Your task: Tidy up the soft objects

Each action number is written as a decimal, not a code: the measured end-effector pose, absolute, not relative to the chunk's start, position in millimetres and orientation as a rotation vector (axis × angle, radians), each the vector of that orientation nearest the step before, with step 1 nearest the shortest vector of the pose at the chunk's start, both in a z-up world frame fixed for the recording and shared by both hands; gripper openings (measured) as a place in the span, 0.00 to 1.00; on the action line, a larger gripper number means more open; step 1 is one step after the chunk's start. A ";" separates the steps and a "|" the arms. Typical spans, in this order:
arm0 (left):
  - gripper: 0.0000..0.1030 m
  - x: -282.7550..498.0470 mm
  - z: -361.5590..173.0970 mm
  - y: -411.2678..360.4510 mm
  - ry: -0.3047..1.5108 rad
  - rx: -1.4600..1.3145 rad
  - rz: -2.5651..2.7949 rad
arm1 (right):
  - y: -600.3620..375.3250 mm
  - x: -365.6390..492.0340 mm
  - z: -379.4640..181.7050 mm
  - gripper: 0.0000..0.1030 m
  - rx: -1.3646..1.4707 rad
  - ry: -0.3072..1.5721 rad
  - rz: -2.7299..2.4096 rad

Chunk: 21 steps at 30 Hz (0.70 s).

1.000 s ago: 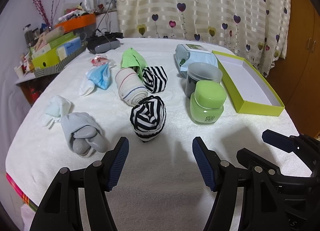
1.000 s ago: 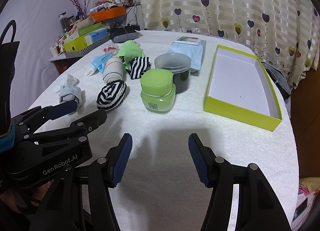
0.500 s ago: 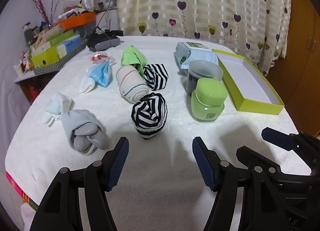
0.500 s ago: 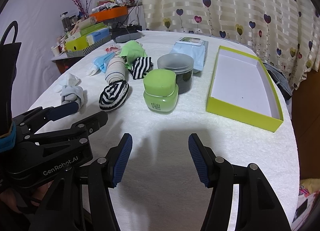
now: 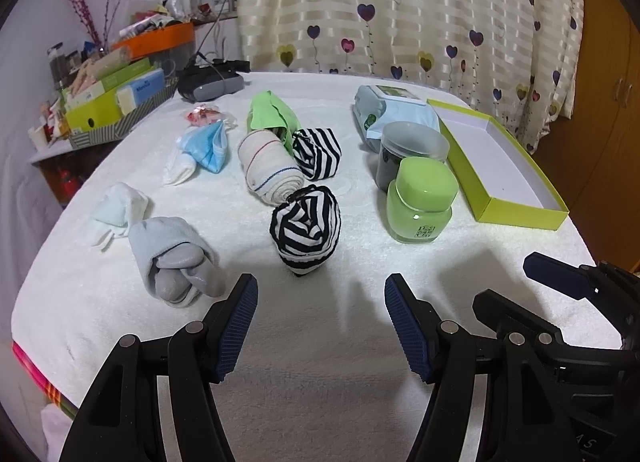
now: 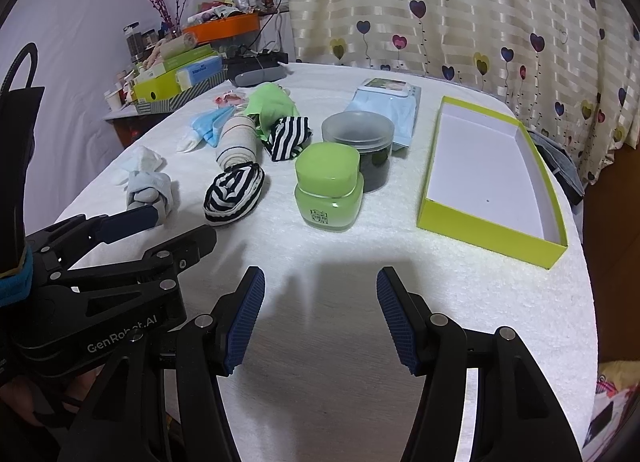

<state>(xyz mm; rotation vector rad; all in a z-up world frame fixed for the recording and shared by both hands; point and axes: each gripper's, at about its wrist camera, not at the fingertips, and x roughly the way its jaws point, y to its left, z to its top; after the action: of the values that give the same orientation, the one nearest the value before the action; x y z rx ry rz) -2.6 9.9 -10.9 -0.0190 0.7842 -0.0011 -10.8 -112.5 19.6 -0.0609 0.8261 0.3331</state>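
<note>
Several rolled socks lie on the white towel-covered table (image 5: 320, 362). A black-and-white striped roll (image 5: 306, 229) lies just ahead of my open, empty left gripper (image 5: 321, 298); it also shows in the right wrist view (image 6: 234, 193). A grey roll (image 5: 172, 258) lies to its left, with a cream roll (image 5: 268, 167), a second striped roll (image 5: 316, 153) and a green sock (image 5: 270, 115) behind. An empty lime-green box (image 6: 488, 177) lies at the right. My right gripper (image 6: 320, 294) is open and empty over bare towel.
A green jar (image 6: 329, 191) and a dark grey-lidded jar (image 6: 360, 145) stand between the socks and the box. A wipes pack (image 6: 386, 105) lies behind them. Blue masks (image 5: 206, 145) and white cloths (image 5: 118, 209) lie at the left. Cluttered boxes (image 5: 112, 101) stand at the far left.
Both grippers have drawn back slightly and stay open. The objects on the table have not moved.
</note>
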 end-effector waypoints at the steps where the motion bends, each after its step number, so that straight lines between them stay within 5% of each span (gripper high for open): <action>1: 0.65 -2.5 -10.9 9.8 0.785 -0.018 -0.001 | -112.4 -10.9 19.8 0.58 -0.061 0.826 0.334; 21: 0.65 -9.2 -7.7 16.0 0.794 -0.037 0.010 | -106.8 -11.9 24.8 0.58 -0.066 0.818 0.356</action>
<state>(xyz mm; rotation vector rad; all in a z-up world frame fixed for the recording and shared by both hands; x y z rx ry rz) -9.2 16.0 -7.7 -0.0374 0.7936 0.0095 -11.9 -106.8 24.8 -0.0660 0.8175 0.3558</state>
